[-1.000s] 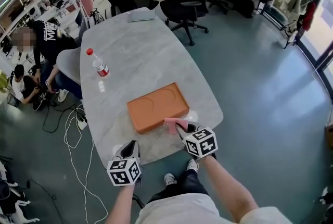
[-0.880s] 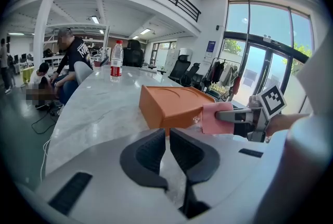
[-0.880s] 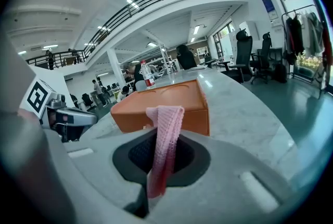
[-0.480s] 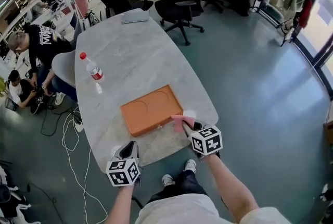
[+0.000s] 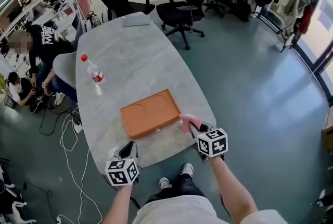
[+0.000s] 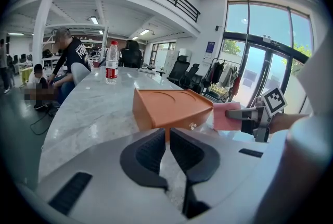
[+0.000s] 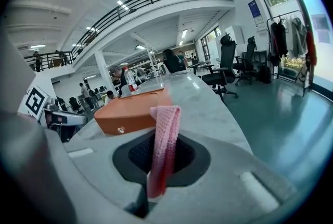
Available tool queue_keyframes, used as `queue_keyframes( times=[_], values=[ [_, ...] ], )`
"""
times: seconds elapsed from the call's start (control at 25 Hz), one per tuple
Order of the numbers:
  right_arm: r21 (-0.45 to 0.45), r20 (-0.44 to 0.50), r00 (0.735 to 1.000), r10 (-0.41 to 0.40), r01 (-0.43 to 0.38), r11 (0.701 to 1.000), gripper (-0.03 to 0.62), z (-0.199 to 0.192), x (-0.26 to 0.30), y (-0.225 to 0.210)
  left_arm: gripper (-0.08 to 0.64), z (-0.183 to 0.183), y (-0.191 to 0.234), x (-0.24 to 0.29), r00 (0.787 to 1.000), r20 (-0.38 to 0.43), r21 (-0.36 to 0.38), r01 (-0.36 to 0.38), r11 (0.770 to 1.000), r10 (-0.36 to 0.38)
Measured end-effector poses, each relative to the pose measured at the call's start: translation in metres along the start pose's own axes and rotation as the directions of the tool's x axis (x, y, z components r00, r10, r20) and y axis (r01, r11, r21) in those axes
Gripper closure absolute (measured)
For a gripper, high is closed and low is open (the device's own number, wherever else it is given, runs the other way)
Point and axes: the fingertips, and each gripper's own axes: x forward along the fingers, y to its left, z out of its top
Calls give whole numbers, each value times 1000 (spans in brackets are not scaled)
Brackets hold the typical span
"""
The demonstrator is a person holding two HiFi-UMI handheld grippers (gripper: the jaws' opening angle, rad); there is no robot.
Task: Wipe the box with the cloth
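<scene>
R gripper (image 5: 194,128) pinches cloth (image 5: 186,122), seemingly touching box (image 5: 150,113) corner.

In the head view, the right gripper (image 5: 192,125) covers the cloth's (image 5: 184,121) near end, and both arms (image 5: 232,193) run off the bottom edge. The flat grey thing (image 5: 137,20) at the table's (image 5: 130,66) far end is too small to identify. In the left gripper view, the left gripper (image 6: 167,133) hides the box's (image 6: 171,107) lower near corner, and the bottle's (image 6: 111,63) label is unreadable. In the right gripper view, the cloth's lower end is lost between the jaws.
</scene>
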Motion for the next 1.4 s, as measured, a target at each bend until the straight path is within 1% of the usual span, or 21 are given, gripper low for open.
queue_keyframes(
  times=[0.16,0.32,0.52,0.68,0.96,1.08,1.2,1.4],
  values=[
    [-35,18,1000,12,-11,999,578,18,-12,8,529,9,-1,-4,1000,23,-7,-1,1000,1],
    [-71,38,998,58,-56,996,577,40,-18,29,531,22,0,-7,999,48,-12,-7,1000,7],
    [-147,61,995,77,-68,987,577,63,-18,55,529,35,4,-12,996,89,-28,-13,1000,16],
    [-200,68,992,104,-89,976,577,82,-13,75,529,45,13,-20,992,118,-40,-34,999,39],
    [-292,125,983,133,-92,952,577,119,-9,95,531,62,34,-40,978,180,-77,-92,993,104],
    [-307,156,978,136,-83,948,577,131,-10,96,531,70,41,-50,970,203,-77,-117,990,131],
    [-301,182,975,126,-67,951,577,140,-10,95,531,77,49,-61,961,229,-71,-146,987,159],
    [-312,205,972,118,-50,949,577,145,-13,92,531,80,56,-67,950,248,-85,-176,981,191]
  ],
)
